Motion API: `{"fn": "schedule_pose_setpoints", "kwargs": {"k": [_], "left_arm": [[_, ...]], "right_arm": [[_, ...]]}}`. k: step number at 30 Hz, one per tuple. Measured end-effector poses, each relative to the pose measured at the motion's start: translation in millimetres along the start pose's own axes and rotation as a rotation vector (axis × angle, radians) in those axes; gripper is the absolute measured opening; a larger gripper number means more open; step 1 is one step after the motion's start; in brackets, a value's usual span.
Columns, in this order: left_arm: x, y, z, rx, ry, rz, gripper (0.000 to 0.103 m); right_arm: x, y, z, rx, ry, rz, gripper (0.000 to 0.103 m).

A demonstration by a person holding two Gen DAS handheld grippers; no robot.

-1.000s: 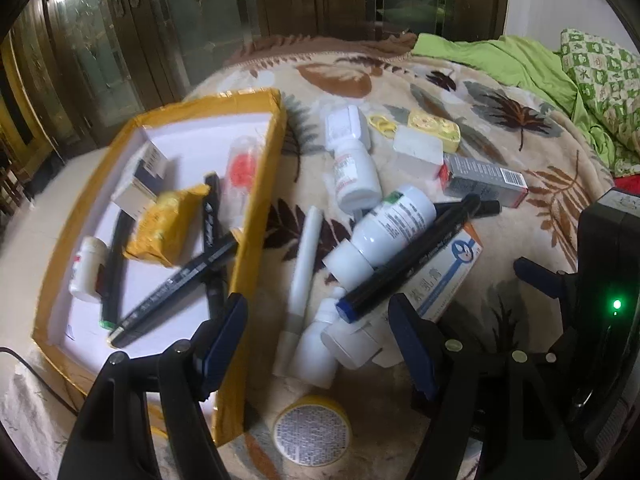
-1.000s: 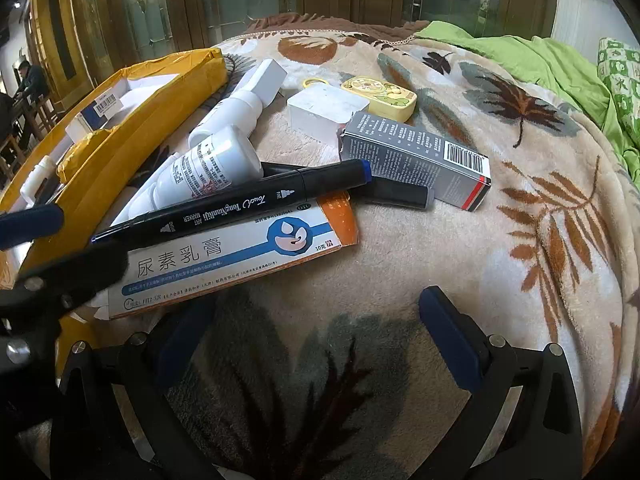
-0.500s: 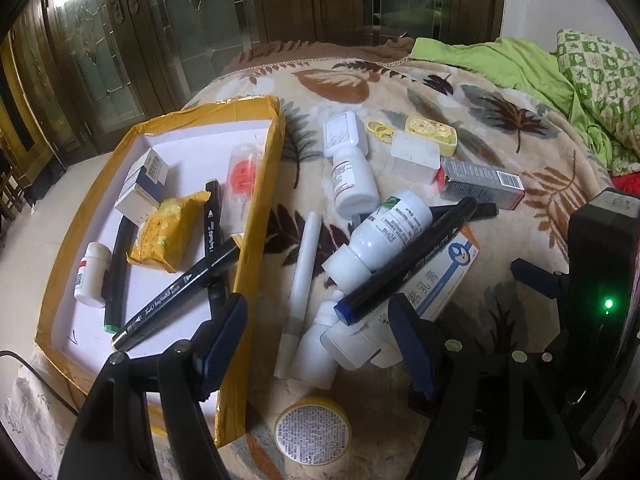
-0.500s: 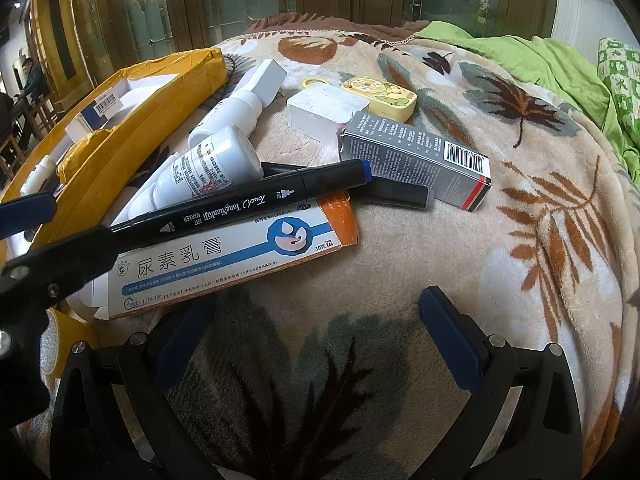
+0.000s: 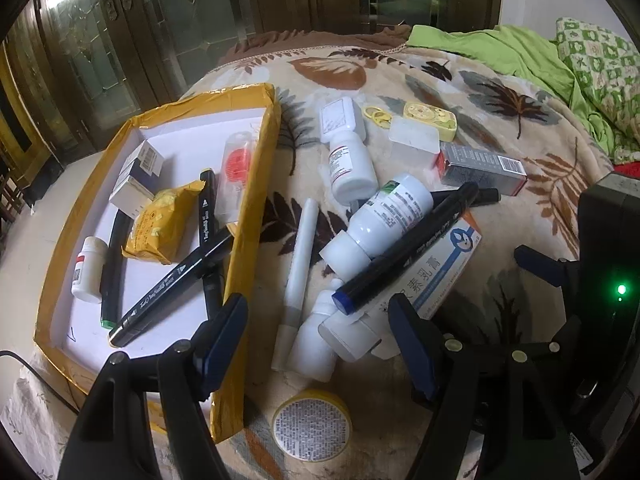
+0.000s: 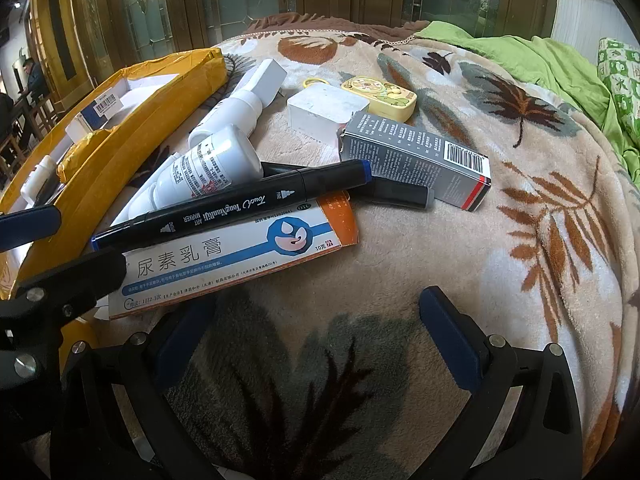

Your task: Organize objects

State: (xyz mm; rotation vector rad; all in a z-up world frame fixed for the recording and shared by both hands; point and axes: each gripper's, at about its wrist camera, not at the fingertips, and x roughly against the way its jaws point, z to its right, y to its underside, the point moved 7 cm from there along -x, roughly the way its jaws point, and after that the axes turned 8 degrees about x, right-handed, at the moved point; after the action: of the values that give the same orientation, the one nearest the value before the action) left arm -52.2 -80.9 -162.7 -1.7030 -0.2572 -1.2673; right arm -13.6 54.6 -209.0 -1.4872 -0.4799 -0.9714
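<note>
Yellow-taped cardboard tray (image 5: 256, 184) at left frame already collects markers and boxes, while black art marker (image 6: 240, 208) lies propped across white pill bottle (image 5: 392, 216) and ointment carton (image 6: 224, 264) mid-bed, both claws, left claw (image 5: 320, 344) and right claw (image 6: 312, 332), spread, empty.

Partly hidden items on the bed

A black marker (image 6: 240, 208) covered the ointment box's (image 6: 224, 264) top edge; bottle labels were unreadable.

Left high, right low – shared marker (image 5: 404, 246)
</note>
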Motion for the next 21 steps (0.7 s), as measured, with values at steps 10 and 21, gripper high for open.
{"fn": "schedule_pose_setpoints", "kwargs": {"k": [10, 21], "left_arm": [[2.7, -1.0, -2.1, -0.007, -0.024, 0.018, 0.073], [3.6, -0.5, 2.2, -0.023, -0.015, 0.021, 0.073]], "right_arm": [[0.1, -0.1, 0.2, 0.0, 0.0, 0.0, 0.103], [0.1, 0.0, 0.2, 0.0, 0.0, 0.0, 0.103]]}}
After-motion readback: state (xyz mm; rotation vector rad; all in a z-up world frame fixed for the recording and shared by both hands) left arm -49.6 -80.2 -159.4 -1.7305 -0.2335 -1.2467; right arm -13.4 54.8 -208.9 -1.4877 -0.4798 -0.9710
